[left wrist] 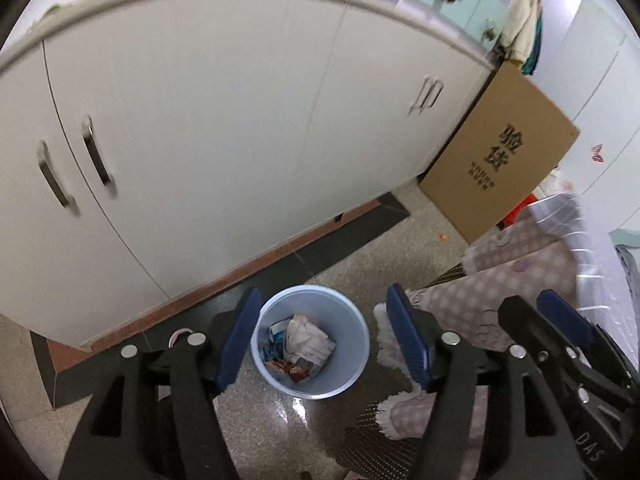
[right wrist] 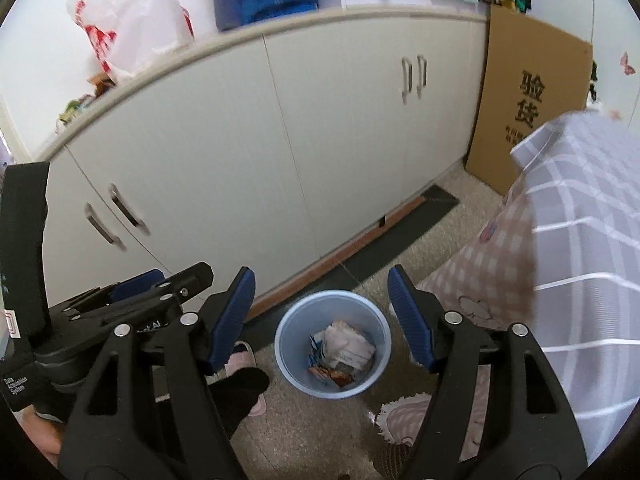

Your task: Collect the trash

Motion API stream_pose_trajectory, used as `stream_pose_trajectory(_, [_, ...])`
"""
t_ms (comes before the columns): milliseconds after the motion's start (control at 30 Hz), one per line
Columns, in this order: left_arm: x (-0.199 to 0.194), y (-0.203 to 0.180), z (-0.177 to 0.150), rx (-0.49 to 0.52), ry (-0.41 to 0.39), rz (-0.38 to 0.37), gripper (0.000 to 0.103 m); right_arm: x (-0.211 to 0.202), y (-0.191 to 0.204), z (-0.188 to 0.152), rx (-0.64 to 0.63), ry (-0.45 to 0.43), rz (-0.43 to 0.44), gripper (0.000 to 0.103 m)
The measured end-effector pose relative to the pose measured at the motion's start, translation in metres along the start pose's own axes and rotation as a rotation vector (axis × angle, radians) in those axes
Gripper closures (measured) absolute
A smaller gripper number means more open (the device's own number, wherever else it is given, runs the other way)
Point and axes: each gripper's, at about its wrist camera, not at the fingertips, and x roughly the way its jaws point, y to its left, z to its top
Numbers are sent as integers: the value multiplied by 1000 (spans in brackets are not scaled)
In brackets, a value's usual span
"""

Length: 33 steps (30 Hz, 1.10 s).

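Both claws, left one (left wrist: 320, 344) and right one (right wrist: 320, 320), are hanging spread and empty over the blue bin (left wrist: 310, 342) at bottom center, crumpled paper (left wrist: 308, 340) and wrappers sitting inside, so collecting's looking mostly done.

- Cabinet handles (left wrist: 56, 178) were smeared by motion blur; their form could not be judged.
- Trash (left wrist: 302, 346) inside the bin (left wrist: 352, 360): crumpled paper and wrappers, print too small to read.
- The bin's base was hidden by its own wall.
- Cardboard box (right wrist: 532, 96): lower right corner covered by checked cloth (right wrist: 580, 248).
- Plastic bag (right wrist: 120, 20) was cut off at the top edge.
- Slipper (right wrist: 240, 354) was partly hidden behind the right tongs (right wrist: 320, 320).
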Motion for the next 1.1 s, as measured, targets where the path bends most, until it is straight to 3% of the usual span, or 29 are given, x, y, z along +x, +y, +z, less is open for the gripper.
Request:
stream_pose_trajectory(300, [-112,-58,-3,150,-172,-49,23,-119,-17,-3,34,-186,-67,29])
stream_pose_trajectory(600, [-222,-121,-45,306,-335,-192,16,-258,-53,-52,139,-383,-212,18])
stream_pose_trajectory(733, [-264,-139,-69,339,-370,-280,14,-311,-61,-78,173,-449,-281,13])
stream_pose_trajectory(1100, [-336,-172,-126,478,-484,-289,11,-391,-59,-131,223,-540,-331,8])
